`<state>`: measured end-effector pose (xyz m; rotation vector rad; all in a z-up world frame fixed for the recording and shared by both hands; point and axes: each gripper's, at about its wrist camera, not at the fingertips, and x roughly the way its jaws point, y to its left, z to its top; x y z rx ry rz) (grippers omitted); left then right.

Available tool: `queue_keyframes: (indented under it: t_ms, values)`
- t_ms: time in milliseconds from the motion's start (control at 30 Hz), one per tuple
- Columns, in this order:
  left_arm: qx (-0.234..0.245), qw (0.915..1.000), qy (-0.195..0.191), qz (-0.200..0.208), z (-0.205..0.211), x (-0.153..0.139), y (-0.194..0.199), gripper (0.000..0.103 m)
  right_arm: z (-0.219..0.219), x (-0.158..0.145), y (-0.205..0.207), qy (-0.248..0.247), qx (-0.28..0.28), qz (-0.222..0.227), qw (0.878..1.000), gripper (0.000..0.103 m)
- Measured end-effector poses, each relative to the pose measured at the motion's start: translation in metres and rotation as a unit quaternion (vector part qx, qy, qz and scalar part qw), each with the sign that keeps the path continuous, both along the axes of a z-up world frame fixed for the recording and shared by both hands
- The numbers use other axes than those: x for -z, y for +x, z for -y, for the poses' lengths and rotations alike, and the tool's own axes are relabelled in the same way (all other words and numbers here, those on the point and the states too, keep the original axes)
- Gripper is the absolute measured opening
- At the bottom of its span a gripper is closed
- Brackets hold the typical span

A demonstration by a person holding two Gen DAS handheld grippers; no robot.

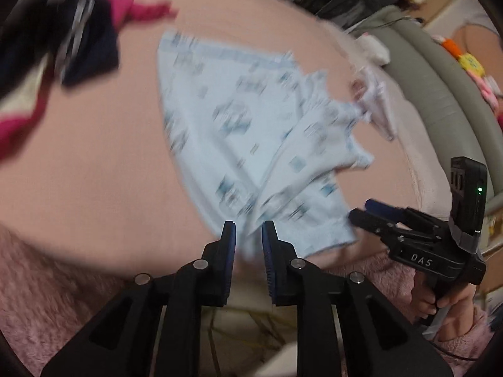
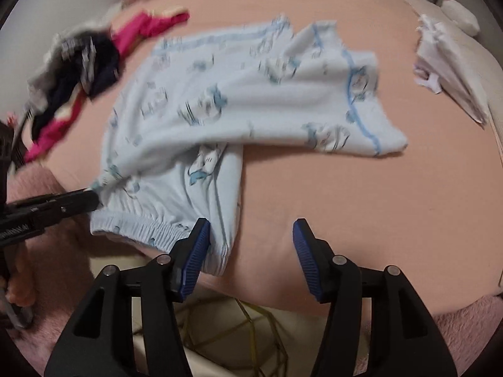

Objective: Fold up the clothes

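Light-blue printed children's trousers (image 2: 239, 94) lie on the pink sheet (image 2: 345, 194), one leg folded across the other and the elastic waistband (image 2: 151, 231) nearest me. In the left wrist view the trousers (image 1: 239, 119) are blurred. My left gripper (image 1: 248, 229) is at their near edge, its pads a little apart with a fold of the fabric in the gap. The right wrist view shows that gripper (image 2: 92, 199) touching the cloth's left corner. My right gripper (image 2: 250, 242) stands open over the sheet, nothing in it, its left finger above the waistband's right end. It (image 1: 364, 210) also shows from the side.
A heap of navy, white and magenta clothes (image 2: 78, 62) lies at the upper left of the bed. A folded white cloth (image 2: 446, 72) sits at the right edge. A grey padded rim (image 1: 440, 94) with toys runs along the right. Fluffy pink fabric (image 1: 47, 298) borders the near side.
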<state>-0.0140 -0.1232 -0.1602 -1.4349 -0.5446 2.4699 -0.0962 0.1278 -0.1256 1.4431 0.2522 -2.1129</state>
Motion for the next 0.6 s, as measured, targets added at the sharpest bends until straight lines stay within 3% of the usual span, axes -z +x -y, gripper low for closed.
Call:
queue_keyframes:
  t_ms: [133,267,433,533,600]
  values:
    - [0.049,0.998,-0.03,-0.025,-0.03,-0.004,-0.006,0.019,0.015,0.002,0.005,-0.014,-0.02,-0.012,1.0,0.055]
    - [0.078,0.9941,-0.065,0.037,-0.045,0.029,-0.017,0.021,0.028,0.027,0.01,0.022,-0.042,-0.011,0.999,0.054]
    - [0.027,0.9972,-0.038,0.058,-0.014,0.033,-0.01,0.019,0.009,0.032,0.01,0.045,-0.026,-0.009,0.999,0.054]
    - [0.019,0.9988,-0.013,0.044,-0.007,0.025,-0.006,0.019,-0.008,0.03,0.008,0.013,-0.006,0.006,1.0,0.056]
    - [0.031,0.9993,-0.016,0.01,-0.015,0.014,-0.004,0.019,-0.009,0.023,0.01,-0.004,-0.001,-0.001,1.0,0.05]
